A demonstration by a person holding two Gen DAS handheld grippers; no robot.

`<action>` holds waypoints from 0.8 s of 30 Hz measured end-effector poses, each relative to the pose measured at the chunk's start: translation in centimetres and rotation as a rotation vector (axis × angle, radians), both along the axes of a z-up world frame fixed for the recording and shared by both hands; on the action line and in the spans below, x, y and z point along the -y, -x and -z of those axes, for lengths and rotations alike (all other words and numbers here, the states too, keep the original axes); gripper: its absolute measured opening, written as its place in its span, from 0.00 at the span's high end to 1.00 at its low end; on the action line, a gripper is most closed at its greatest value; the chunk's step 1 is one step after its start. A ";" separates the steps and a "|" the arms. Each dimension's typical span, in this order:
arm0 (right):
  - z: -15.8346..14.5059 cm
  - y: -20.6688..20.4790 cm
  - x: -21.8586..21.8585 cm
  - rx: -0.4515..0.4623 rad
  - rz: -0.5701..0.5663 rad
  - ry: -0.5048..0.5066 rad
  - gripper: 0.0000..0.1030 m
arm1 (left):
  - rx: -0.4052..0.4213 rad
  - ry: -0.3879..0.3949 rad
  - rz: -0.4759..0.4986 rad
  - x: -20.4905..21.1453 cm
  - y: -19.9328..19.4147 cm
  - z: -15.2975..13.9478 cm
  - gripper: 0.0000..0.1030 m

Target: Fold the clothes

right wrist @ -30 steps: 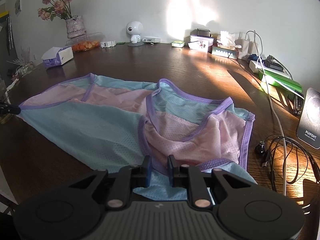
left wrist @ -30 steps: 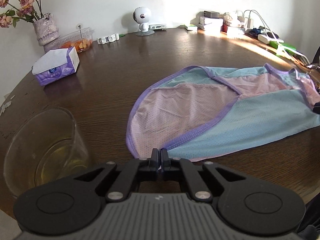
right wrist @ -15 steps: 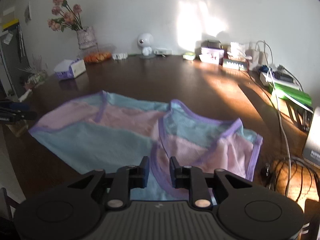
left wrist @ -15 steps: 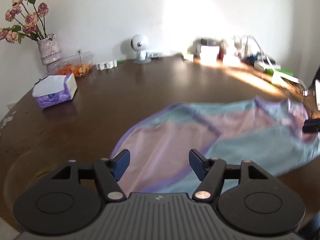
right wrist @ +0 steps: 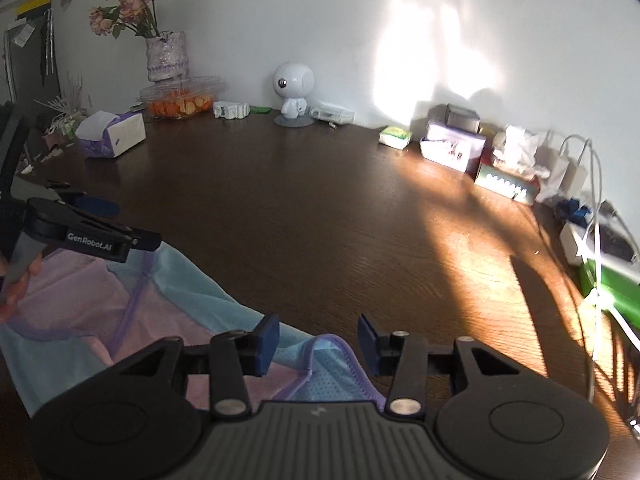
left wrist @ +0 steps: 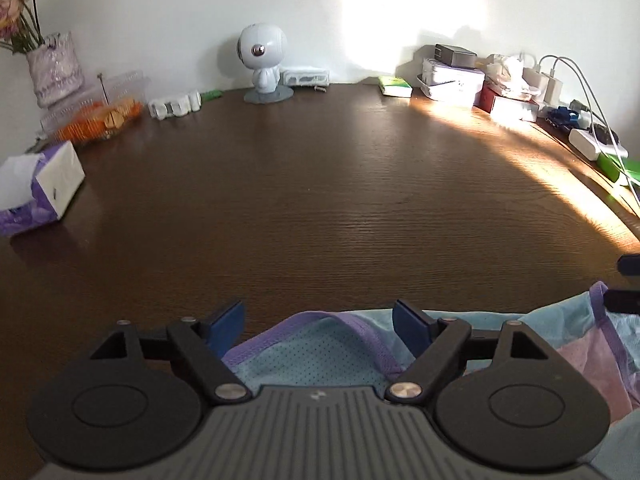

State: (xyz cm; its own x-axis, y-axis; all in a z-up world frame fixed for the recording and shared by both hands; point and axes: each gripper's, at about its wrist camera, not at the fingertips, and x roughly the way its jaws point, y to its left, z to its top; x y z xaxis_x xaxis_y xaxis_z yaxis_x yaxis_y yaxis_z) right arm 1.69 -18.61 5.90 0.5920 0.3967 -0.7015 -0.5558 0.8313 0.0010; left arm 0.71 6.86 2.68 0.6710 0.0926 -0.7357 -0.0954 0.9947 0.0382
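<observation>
Each gripper (left wrist: 318, 320) is a black body with a ribbed grey top, two round black discs and silver screws on angular black linkage arms. The fingers (right wrist: 267, 340) carry dark blue pads. Seen from the right wrist, the left gripper (right wrist: 96, 220) bears white "GenRobot.AI" lettering and a grey handle.

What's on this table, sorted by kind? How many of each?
Garment: 1
Tissue box: 1
Flower vase: 1
White robot figurine: 1
Clear food container: 1
Total: 5, not counting the clutter of boxes and cables at the right.
</observation>
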 end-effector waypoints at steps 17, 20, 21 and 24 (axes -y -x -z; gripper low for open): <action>-0.7 4.4 1.0 0.064 -0.004 -0.048 0.97 | 0.160 -0.044 0.022 1.0 6.0 -3.1 0.94; -1.0 7.3 1.7 0.077 -0.035 -0.030 0.97 | 0.154 -0.089 0.035 2.2 9.4 -2.6 0.93; -0.7 8.3 1.9 0.067 -0.047 -0.020 0.97 | 0.135 -0.108 0.033 2.5 10.2 -1.9 0.94; 0.6 10.9 2.1 0.032 -0.078 0.010 0.97 | 0.074 -0.126 0.014 2.9 11.0 -0.4 0.94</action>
State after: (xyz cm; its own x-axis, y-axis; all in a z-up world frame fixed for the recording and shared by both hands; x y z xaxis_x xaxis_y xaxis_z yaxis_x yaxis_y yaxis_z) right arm -9.22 -20.74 5.30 0.5819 0.4352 -0.6870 -0.6184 0.7854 -0.0263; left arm -10.29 4.00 3.05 0.7250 0.1717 -0.6670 -0.0890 0.9837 0.1564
